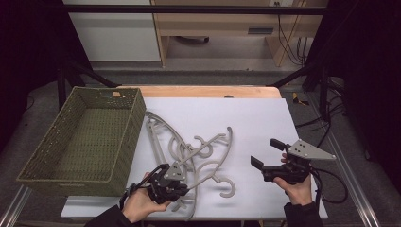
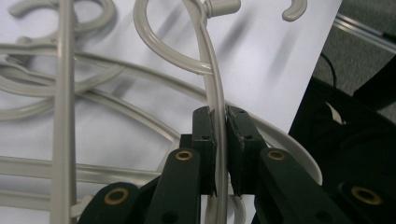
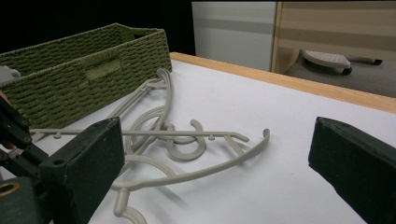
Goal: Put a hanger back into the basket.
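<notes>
Several grey plastic hangers (image 1: 189, 151) lie tangled in a pile on the white sheet (image 1: 255, 118). At the sheet's front my left gripper (image 1: 182, 188) is down among them. In the left gripper view its jaws (image 2: 220, 140) are shut on the thin curved arm of one hanger (image 2: 215, 88), which runs up to a hook neck (image 2: 223, 5). My right gripper (image 1: 266, 152) is held to the right of the pile, apart from it, jaws wide open with nothing between them. In the right gripper view the open gripper (image 3: 219, 163) faces the hangers (image 3: 187, 144).
A green woven basket (image 1: 120, 142) stands at the left, touching the sheet's left side; it also shows in the right gripper view (image 3: 70, 79). Bare white sheet lies to the right of and behind the pile. The wooden table edge (image 1: 208, 91) runs along the back.
</notes>
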`<state>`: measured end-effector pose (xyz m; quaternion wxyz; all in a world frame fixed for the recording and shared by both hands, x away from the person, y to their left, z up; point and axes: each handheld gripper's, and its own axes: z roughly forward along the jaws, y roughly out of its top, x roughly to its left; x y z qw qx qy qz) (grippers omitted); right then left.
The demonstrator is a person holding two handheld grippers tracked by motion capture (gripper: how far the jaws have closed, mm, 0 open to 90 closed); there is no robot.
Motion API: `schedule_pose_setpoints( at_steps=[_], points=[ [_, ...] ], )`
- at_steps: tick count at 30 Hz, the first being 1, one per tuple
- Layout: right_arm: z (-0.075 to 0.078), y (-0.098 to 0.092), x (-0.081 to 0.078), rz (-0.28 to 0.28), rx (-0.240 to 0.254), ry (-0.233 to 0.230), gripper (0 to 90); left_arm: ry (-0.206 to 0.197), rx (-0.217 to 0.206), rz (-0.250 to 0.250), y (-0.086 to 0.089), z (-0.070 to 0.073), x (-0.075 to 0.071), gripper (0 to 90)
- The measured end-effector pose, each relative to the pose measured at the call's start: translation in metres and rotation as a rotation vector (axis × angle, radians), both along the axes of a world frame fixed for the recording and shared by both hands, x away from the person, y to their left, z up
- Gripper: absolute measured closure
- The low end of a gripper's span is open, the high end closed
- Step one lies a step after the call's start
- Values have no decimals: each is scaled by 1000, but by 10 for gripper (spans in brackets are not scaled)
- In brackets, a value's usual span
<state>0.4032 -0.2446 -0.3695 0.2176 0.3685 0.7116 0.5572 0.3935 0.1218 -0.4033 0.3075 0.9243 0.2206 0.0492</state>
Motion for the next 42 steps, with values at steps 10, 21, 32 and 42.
schedule_pose_setpoints(
  at_steps=[10,21,32,42],
  points=[
    [0,0,0,2,3,-2,40,-54,-119,52,15,19,-2,821],
    [-1,-1,0,4,2,2,41,-126,-214,102,32,39,-6,822],
    [-1,-1,1,0,2,3,41,-187,-279,125,47,57,-11,822],
    [-2,-1,1,1,5,6,41,-258,-367,140,67,85,-21,822]
  ],
)
